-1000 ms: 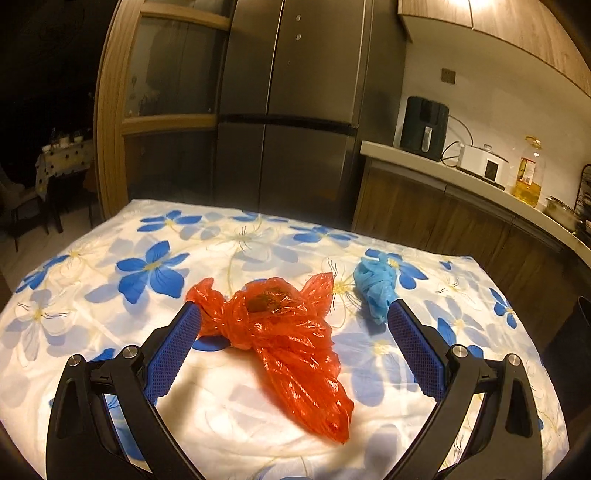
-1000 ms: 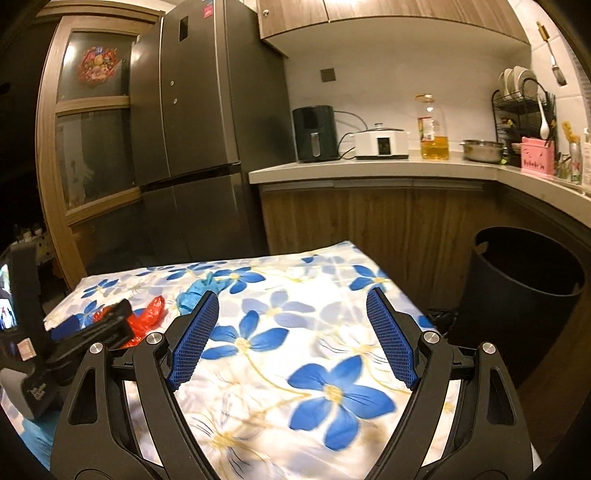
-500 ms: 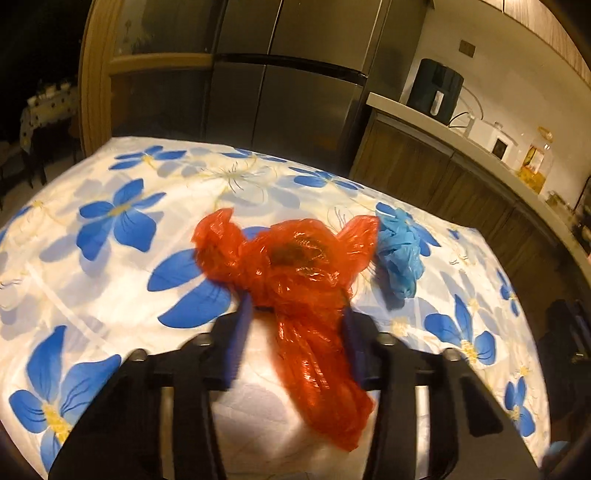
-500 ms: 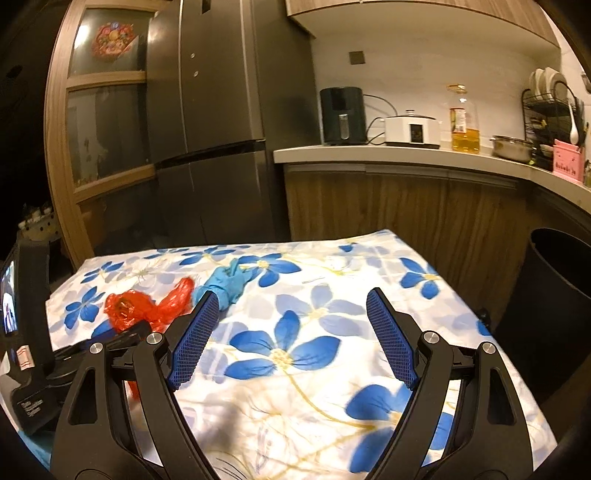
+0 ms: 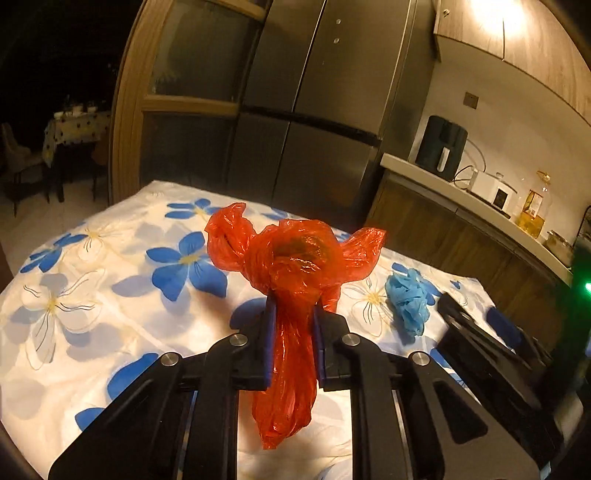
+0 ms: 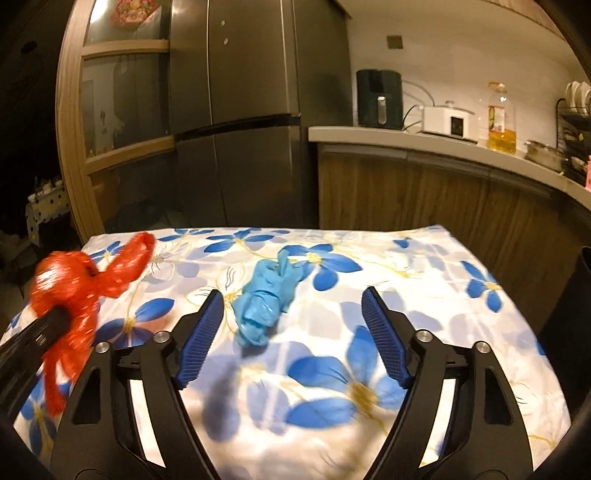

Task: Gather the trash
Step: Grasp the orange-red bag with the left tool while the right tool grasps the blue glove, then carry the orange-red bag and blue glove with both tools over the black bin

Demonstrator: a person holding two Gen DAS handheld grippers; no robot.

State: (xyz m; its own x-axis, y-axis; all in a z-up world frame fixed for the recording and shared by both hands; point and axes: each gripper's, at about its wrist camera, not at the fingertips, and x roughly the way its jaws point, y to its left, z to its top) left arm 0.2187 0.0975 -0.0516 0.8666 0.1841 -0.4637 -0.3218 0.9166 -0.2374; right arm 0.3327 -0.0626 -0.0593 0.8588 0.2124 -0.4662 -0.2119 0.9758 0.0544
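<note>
On fridge-side glass door (image 6: 125,74): red decal (image 6: 128,10), writing unreadable.

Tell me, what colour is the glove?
Blue; the glove shows best in the right wrist view.

— Colours first: that knotted plastic bag (image 5: 295,266) is a bright orange-red, translucent, with a dark brownish patch showing through near the top.

— And the crumpled glove (image 6: 264,299) on the cloth is sky blue, plain, no print at all.

— The tablecloth (image 6: 424,266) is white to cream, strewn with big blue flowers with yellow centres, plus pale outlined blooms on thin golden stems.

— Both tools match: left gripper (image 5: 293,317) and right gripper (image 6: 291,317) have black frames, blue ribbed pads, silver rivets.

— Behind them, a dark grey fridge (image 6: 251,110) and brown wood-grain cabinets (image 6: 424,192).
</note>
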